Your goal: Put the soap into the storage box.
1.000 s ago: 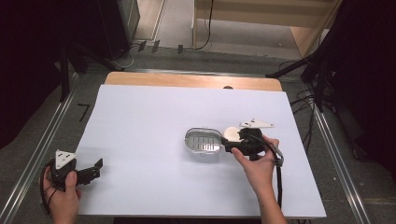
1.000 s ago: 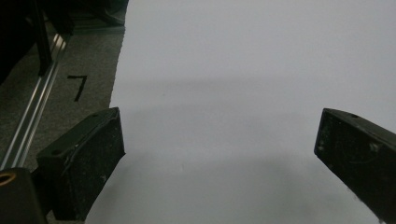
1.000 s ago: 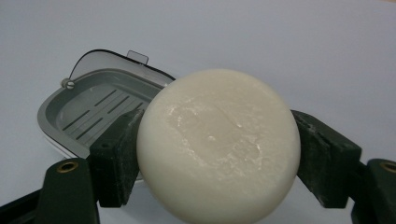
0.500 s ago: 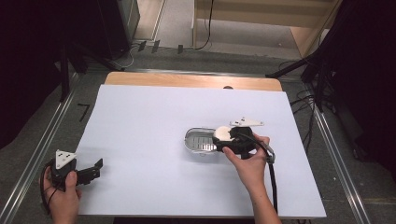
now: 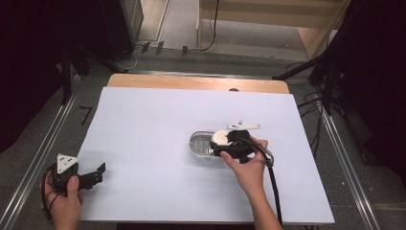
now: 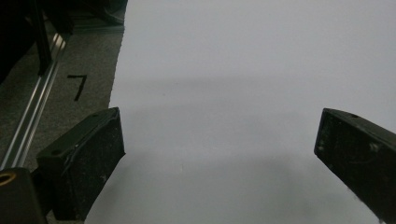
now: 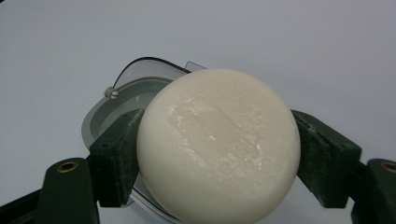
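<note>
A round, cream-white bar of soap (image 7: 218, 147) sits clamped between the two black jaws of my right gripper (image 7: 215, 154). In the high view that gripper (image 5: 221, 141) holds the soap (image 5: 220, 137) over the right end of a small oval metal dish (image 5: 200, 143) on the white table sheet. The dish (image 7: 116, 105) also peeks out behind the soap in the right gripper view. My left gripper (image 5: 98, 171) rests at the table's near left corner, jaws wide apart with nothing between them. Its black fingers (image 6: 88, 156) frame bare white sheet.
The white sheet (image 5: 158, 120) covers most of a wooden table; a strip of wood (image 5: 191, 82) shows at the far edge. Metal rails (image 5: 43, 148) run along both sides. A black cable (image 5: 274, 191) trails from the right gripper along the forearm.
My right gripper has carried the soap leftward, from beside the dish's right end to over it. The left gripper has stayed put.
</note>
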Tool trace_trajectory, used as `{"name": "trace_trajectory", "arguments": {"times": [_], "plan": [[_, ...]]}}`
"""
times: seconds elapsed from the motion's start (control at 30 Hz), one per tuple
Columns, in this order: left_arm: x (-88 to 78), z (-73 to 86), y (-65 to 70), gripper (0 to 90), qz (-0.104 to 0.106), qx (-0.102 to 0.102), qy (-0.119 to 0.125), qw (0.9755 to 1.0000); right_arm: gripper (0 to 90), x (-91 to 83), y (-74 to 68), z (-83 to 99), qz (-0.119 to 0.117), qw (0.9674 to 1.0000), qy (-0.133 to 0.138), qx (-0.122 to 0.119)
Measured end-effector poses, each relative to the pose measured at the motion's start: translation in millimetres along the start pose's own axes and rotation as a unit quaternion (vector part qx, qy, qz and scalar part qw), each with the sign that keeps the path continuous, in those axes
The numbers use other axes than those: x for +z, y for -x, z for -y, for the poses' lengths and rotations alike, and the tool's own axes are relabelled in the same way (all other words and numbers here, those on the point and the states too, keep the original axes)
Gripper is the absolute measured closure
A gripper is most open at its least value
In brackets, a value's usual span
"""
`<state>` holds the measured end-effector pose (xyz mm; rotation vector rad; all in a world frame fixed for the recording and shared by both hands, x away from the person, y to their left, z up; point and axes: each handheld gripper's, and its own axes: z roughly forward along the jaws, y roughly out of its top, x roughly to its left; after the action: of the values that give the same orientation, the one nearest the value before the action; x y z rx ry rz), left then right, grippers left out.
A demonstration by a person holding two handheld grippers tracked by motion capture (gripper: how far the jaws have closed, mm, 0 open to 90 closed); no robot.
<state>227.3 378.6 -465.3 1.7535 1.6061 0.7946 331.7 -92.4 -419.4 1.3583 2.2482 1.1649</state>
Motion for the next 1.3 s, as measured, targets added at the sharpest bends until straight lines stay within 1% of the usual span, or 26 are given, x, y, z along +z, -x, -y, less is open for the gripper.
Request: {"name": "trace_trajectory", "arguments": {"times": [0.4, 0.93, 1.3], "plan": [[0.2, 0.0, -0.3, 2.1, 0.001, -0.002, 0.001, 1.0000, 24.6, 11.6, -10.9, -3.0, -0.009, 0.9999, -0.007, -0.005], [0.2, 0.0, -0.5, 2.1, 0.001, -0.003, 0.000, 1.0000, 24.6, 22.2, -15.1, -3.0, -0.014, 0.9998, -0.017, -0.005], [0.4, 0.0, -0.4, 2.1, 0.002, -0.003, 0.000, 1.0000, 24.5, 29.2, -16.3, -1.9, -0.016, 0.9996, -0.024, 0.001]]}}
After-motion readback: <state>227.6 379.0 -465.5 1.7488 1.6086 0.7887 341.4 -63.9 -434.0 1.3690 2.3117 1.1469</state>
